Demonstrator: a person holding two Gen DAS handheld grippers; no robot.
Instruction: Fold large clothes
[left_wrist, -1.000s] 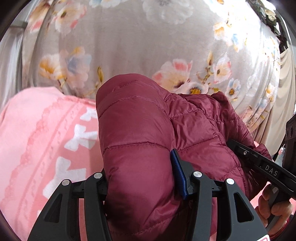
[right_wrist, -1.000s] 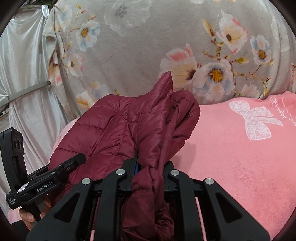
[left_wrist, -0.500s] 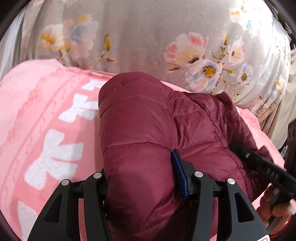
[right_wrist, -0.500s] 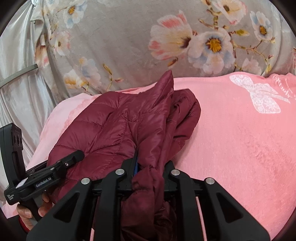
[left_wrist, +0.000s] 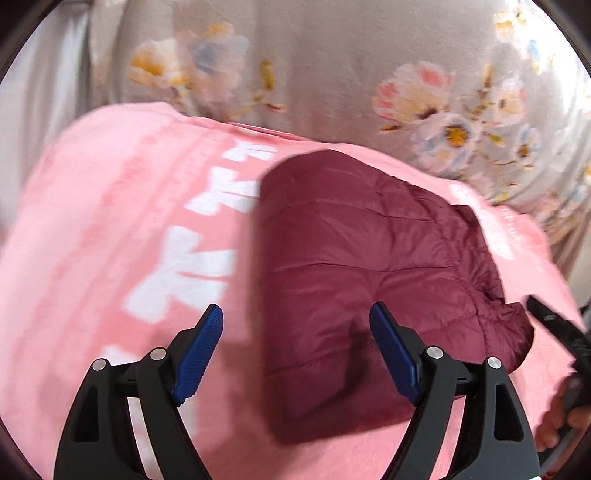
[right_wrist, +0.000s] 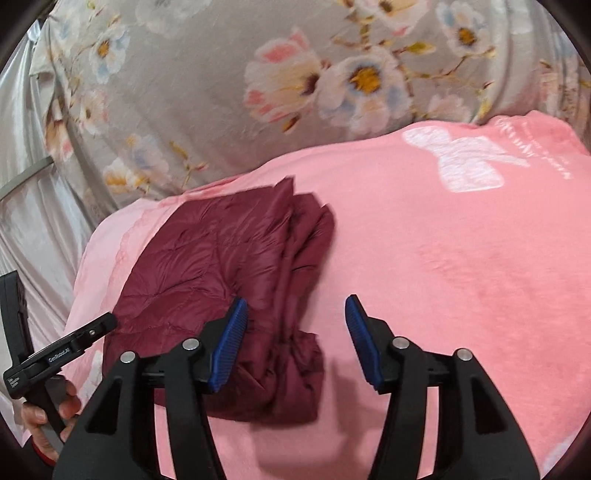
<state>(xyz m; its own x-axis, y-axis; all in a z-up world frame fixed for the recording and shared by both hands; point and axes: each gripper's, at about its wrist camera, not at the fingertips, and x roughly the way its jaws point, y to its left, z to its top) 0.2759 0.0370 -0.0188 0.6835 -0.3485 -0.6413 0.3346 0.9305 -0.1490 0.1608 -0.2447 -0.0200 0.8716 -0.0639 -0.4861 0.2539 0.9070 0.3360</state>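
We see the folded maroon quilted puffer jacket (left_wrist: 354, 280) lying on the pink blanket w/ white bow prints (left_wrist: 110, 229), near its far edge by the grey floral fabric (left_wrist: 332, 59). Left gripper (left_wrist: 295, 350) jaws wide and opening, jacket under the gap, pads off it. Right gripper (right_wrist: 293, 339) jaws opening too, jacket's end fold between, untouched. Both point downward. Left view blurred; hands cut off at frame edges.
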